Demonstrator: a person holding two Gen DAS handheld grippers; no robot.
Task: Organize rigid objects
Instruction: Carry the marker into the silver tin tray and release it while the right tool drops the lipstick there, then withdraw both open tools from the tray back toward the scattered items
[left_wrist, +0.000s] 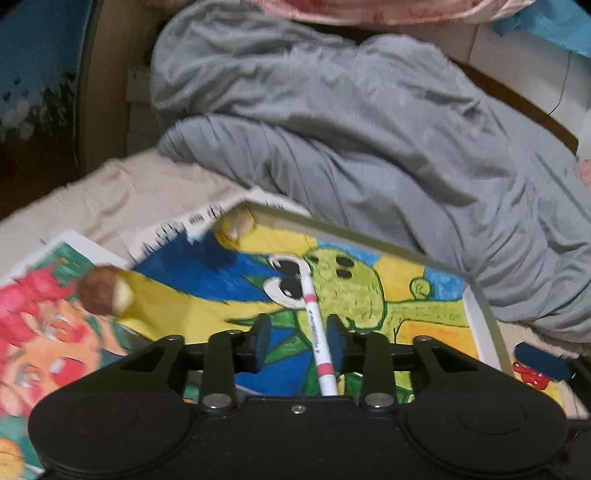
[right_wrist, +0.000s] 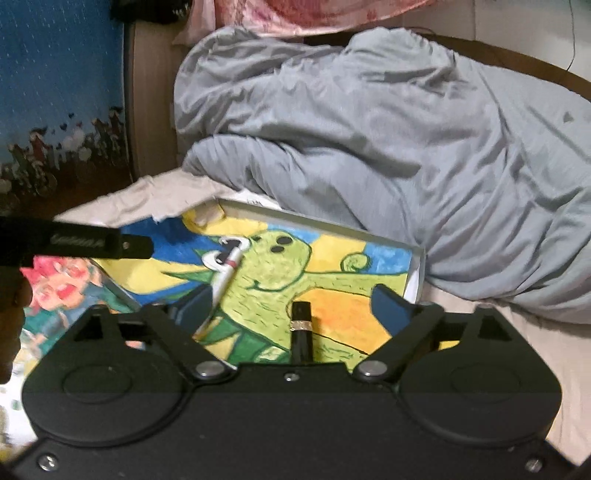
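Note:
A shallow white box (left_wrist: 373, 242) lined with a painting of a green dinosaur lies on the bed. On the painting rests a white pen with pink bands (left_wrist: 309, 295), running between the jaws of my left gripper (left_wrist: 299, 338). The jaws stand apart; the pen lies close to the right pad (left_wrist: 335, 338) and is not clamped. In the right wrist view the same pen (right_wrist: 229, 267) lies to the left. A black lipstick tube with a gold band (right_wrist: 302, 326) lies on the painting between the wide-open jaws of my right gripper (right_wrist: 291, 304), clear of both pads.
A rumpled grey duvet (left_wrist: 369, 129) crowds the box's far side. A second painting with a red-haired figure (left_wrist: 44, 332) lies to the left, beside a brown round thing (left_wrist: 99, 291). A yellowish object (left_wrist: 236, 225) sits in the box's far corner. Beige sheet (right_wrist: 554, 350) lies to the right.

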